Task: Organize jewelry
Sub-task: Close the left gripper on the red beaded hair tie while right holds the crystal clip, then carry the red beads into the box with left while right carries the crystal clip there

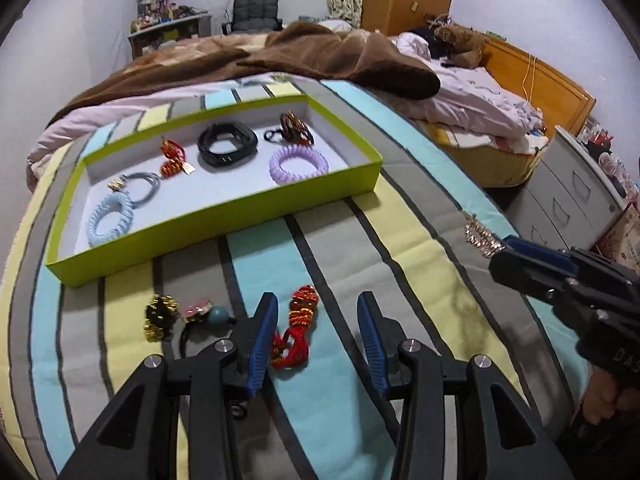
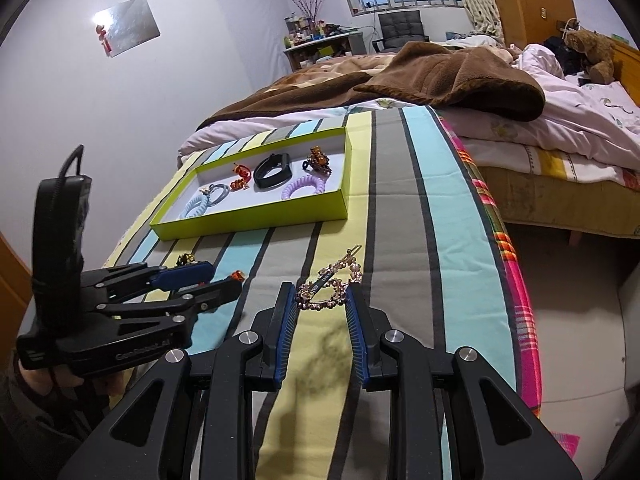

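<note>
Blue left fingers (image 1: 276, 334) spread, hiding a black hair tie (image 1: 185, 340) (partly); right fingers (image 2: 354, 312) pinch beaded clip (image 2: 326, 290).

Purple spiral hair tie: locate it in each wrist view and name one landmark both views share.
Left wrist view: the purple spiral hair tie lies upper centre, at the right end of the green box, near its front wall.
Right wrist view: purple spiral hair tie sits left of centre, again at the box's right end.
Shared landmark: the black band, just behind and left of it in both.
</note>
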The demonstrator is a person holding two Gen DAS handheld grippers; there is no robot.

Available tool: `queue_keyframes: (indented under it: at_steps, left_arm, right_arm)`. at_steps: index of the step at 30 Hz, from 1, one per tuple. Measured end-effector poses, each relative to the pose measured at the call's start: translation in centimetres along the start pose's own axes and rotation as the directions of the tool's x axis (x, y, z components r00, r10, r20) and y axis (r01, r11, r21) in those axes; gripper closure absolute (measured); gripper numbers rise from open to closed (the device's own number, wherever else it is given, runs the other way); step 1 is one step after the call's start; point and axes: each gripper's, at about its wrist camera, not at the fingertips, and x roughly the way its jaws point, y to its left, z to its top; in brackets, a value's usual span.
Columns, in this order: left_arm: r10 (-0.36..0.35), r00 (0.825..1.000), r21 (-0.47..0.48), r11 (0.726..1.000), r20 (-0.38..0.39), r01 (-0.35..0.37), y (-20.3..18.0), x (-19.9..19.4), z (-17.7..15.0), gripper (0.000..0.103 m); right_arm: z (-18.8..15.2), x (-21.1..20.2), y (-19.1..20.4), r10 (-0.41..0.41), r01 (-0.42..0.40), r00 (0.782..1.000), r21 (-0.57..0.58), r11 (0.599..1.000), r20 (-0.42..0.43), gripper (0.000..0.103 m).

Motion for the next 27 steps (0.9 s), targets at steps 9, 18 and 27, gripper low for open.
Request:
queue_keyframes:
  at_steps: [9, 18, 27]
  left_arm:
    - [0.047, 0.999, 0.022, 0.999, -0.019, -0.047, -0.7, 0.8, -0.2, 0.075]
    - [0.068, 0.998, 0.026, 0.997, -0.008, -0.067, -0.6, 0.6, -0.3, 0.090]
    - [0.024, 0.999, -0.022, 0.999, 0.041, -0.023, 0.2, -0.8, -0.3, 0.091]
  right_arm:
    - [0.1, 0.1, 0.0, 0.015, -0.015, 1.000, -0.004, 1.000, 0.002, 0.077]
    - [0.1, 0.3, 0.2, 0.016, -0.016, 1.000, -0.008, 1.000, -0.001, 0.077]
    - [0.1, 0.3, 0.6, 0.012, -0.012, 1.000, -0.012, 1.000, 0.001, 0.077]
